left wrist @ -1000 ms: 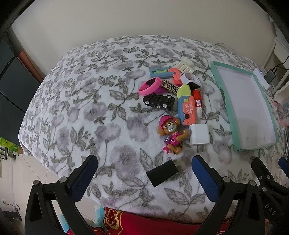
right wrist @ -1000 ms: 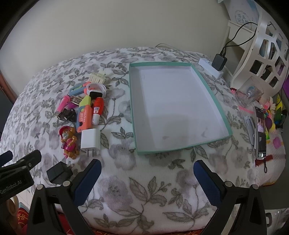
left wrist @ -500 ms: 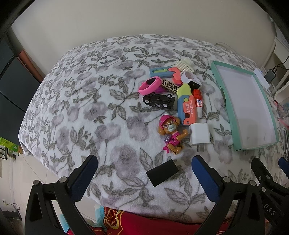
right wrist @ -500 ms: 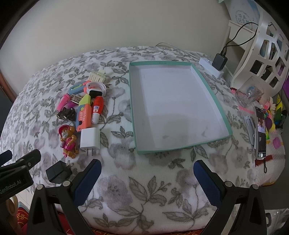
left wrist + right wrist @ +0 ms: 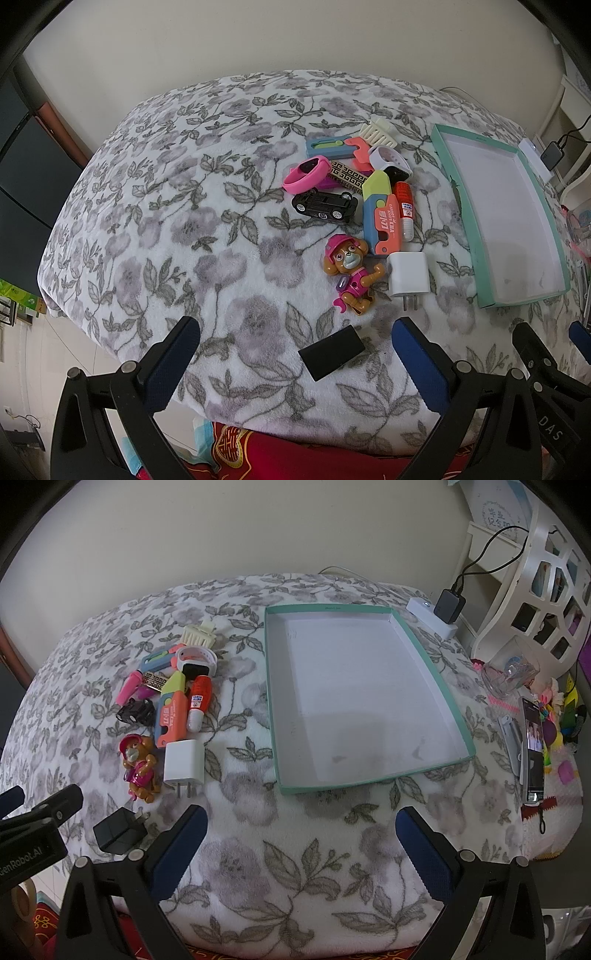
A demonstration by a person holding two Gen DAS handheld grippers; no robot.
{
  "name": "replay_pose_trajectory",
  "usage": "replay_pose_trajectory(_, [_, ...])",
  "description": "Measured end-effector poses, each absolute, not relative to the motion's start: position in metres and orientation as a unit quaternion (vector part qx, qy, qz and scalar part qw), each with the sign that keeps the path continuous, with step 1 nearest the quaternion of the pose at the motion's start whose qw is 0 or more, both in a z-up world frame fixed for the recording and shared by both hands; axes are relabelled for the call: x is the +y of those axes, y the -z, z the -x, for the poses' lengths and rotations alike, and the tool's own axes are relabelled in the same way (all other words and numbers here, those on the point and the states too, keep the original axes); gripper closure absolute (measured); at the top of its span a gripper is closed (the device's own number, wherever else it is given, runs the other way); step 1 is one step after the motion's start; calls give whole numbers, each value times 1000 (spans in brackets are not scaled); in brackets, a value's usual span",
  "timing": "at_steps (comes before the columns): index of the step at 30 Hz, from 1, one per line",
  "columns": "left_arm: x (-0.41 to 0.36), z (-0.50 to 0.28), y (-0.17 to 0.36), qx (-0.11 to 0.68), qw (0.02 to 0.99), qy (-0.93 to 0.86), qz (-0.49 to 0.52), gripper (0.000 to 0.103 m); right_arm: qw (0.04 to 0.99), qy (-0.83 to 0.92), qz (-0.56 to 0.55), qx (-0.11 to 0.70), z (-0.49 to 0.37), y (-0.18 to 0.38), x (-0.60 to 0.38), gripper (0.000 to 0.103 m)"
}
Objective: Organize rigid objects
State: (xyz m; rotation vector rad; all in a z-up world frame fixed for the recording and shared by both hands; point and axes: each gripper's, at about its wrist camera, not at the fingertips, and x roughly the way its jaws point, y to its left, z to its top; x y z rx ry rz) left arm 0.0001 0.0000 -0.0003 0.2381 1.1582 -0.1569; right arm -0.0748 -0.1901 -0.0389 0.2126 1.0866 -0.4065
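Both grippers gape, holding nothing: left gripper (image 5: 295, 354) just behind the black charger (image 5: 331, 353), right gripper (image 5: 301, 836) short of the tray (image 5: 364, 778), apparently empty

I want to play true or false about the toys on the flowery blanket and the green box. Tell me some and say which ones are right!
1. The green box has toys in it. False: it holds nothing yet.
2. The white charger lies beside the puppy toy. True.
3. The left gripper holds the black charger. False: its jaws are open and the charger lies on the blanket.
4. The black car lies next to the pink band. True.
5. The right gripper is shut. False: its jaws are wide open and hold nothing.
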Motion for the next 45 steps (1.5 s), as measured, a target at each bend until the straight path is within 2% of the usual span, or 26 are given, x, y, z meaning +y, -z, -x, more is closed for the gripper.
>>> replay_pose_trajectory(10, [0, 2, 2, 549, 825, 76, -111, 0, 828, 190, -98, 518, 74, 41, -190, 0])
replay_pose_trajectory(14, [5, -7, 13, 575, 807, 85, -105, 0, 823, 178, -109, 529, 66, 42, -191, 0])
replay_pose_trajectory(19, [7, -18, 17, 579, 802, 72, -131, 0, 827, 161, -110, 527, 46, 31, -187, 0])
replay_pose_trajectory(21, [3, -20, 23, 610, 774, 93, -142, 0, 827, 152, -113, 530, 34, 29, -186, 0])
replay_pose_trajectory(25, [-4, -21, 41, 623, 751, 124, -180, 1, 813, 132, -133, 552, 8, 42, -188, 0])
replay_pose_trajectory(27, [-6, -22, 51, 626, 746, 141, -179, 4, 800, 121, -137, 571, -4, 57, -186, 3])
replay_pose_trajectory(29, [-5, -22, 60, 641, 731, 156, -173, 15, 792, 115, -138, 584, -11, 69, -185, 6])
replay_pose_trajectory(36, [-10, -8, 77, 654, 709, 210, -162, 16, 771, 96, -133, 616, -34, 99, -176, 9])
replay_pose_trajectory(37, [-12, -5, 80, 652, 709, 213, -164, 23, 769, 93, -134, 619, -36, 102, -175, 9])
replay_pose_trajectory(38, [-14, -3, 83, 655, 705, 216, -165, 35, 767, 89, -135, 621, -39, 105, -173, 9])
replay_pose_trajectory(39, [-15, -2, 88, 660, 700, 217, -165, 40, 765, 86, -133, 624, -42, 107, -171, 10])
replay_pose_trajectory(42, [-19, -6, 102, 665, 697, 214, -162, 42, 762, 77, -125, 631, -49, 113, -164, 13])
replay_pose_trajectory(45, [-9, -8, 101, 667, 698, 209, -158, 50, 758, 72, -117, 638, -56, 121, -156, 14])
